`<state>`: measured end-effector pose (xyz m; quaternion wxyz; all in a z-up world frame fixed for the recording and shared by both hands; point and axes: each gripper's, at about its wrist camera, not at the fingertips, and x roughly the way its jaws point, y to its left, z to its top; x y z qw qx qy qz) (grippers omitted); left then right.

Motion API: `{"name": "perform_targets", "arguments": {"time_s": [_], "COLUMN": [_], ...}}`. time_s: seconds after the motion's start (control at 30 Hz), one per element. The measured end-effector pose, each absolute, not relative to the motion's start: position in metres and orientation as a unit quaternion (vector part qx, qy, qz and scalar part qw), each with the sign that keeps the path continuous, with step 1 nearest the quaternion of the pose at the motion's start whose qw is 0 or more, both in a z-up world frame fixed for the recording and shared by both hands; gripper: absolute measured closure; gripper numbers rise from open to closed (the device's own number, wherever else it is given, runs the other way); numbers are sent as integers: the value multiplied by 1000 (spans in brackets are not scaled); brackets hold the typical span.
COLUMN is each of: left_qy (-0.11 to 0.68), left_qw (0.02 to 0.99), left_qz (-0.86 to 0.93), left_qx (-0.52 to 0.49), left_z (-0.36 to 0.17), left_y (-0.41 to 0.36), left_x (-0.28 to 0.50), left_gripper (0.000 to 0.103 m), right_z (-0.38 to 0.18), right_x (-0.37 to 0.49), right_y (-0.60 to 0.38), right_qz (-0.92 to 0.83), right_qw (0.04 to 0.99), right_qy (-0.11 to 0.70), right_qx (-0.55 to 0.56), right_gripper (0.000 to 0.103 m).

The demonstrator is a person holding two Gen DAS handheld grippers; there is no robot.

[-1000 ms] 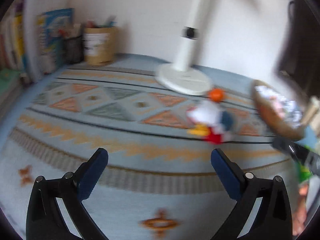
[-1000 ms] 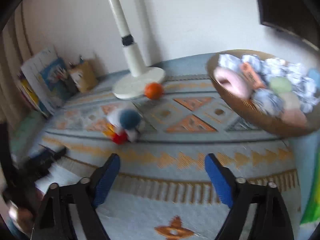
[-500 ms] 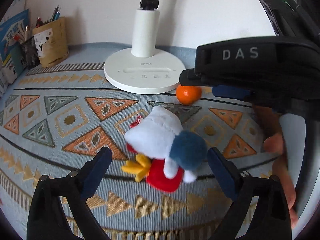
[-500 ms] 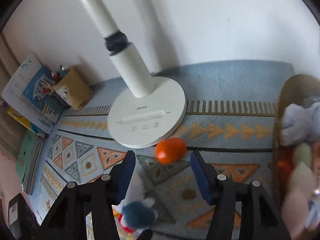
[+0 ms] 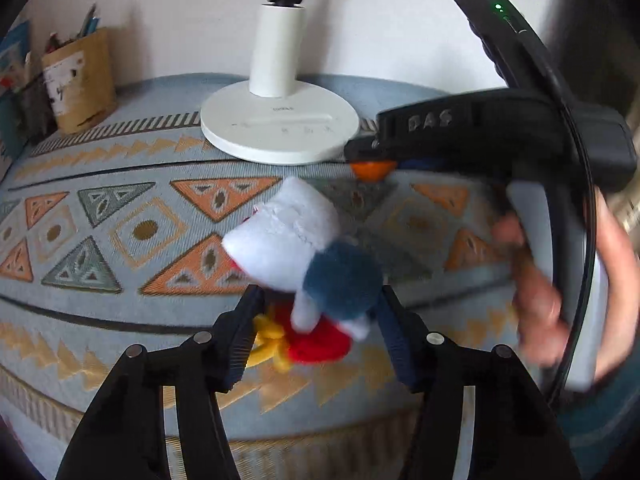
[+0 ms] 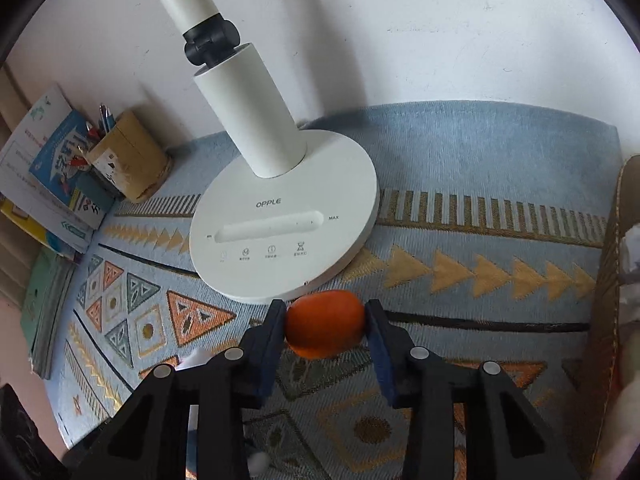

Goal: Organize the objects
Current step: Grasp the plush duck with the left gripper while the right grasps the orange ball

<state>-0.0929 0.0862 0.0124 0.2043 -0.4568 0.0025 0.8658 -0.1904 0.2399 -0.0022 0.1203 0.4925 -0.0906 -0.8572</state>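
Grippers were wide open a moment ago. Now the left gripper (image 5: 318, 330) is closing on the soft toy (image 5: 304, 256), near on the rug (image 5: 120, 184). Farther back, the right gripper (image 6: 325, 330) is closing, pinching the orange (image 6: 324, 328) (beside the lamp base (image 6: 284, 216)). Both look ready to lift.

Left hand-held gripper (image 5: 318, 332): black angular arms, a round silver screw head on each link, dark blue ribbed pads on the fingertips (image 5: 240, 340). Right hand-held gripper (image 6: 326, 330) has the same build, black frame, silver screws, blue pads. Seen from the left wrist, its black housing carries raised letters, a green light glows on top, and a black cable loops past the person's hand (image 5: 560, 300).
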Motion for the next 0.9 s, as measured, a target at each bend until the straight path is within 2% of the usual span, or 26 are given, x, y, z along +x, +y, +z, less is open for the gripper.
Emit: {"name": "perform_targets", "arguments": {"time_s": [0.13,0.23,0.27,0.33,0.4,0.53,0.73,0.77,0.8,0.9], "left_qy": [21,7,-12,-60,-119,-185,-124,-95,-77,-62], "left_qw": [232,239,241,251,254,216,129,119,112,128], "left_qz": [856,852,848,835,825,816,854,862,867,874], "left_qx": [-462,-465,-471,-486,-491,-502,-489,-484,-479,-465], "left_z": [12,14,14,15,16,11,17,16,16,17], "left_y": [70,61,56,50,49,59,90,98,101,96], "left_x": [-85,-85,-86,-87,-92,-110,-124,-124,-122,-112], "left_gripper": [48,48,47,40,28,26,26,29,40,50], "right_z": [6,19,22,25,23,15,5,3,1,-4], "right_x": [-170,-134,-121,-85,-61,-34,-32,-31,-30,-30], "right_y": [249,255,258,269,279,284,286,285,284,283], "right_qz": [-859,-868,-871,-877,-886,-904,-907,-907,-907,-904], "right_qw": [124,116,113,99,78,34,45,49,54,62], "right_qy": [-126,-124,-123,-122,-110,-57,-50,-47,-48,-55], "right_qx": [480,466,462,454,444,421,416,415,416,420], "right_gripper": [64,64,64,64,64,64,64,64,64,64]}}
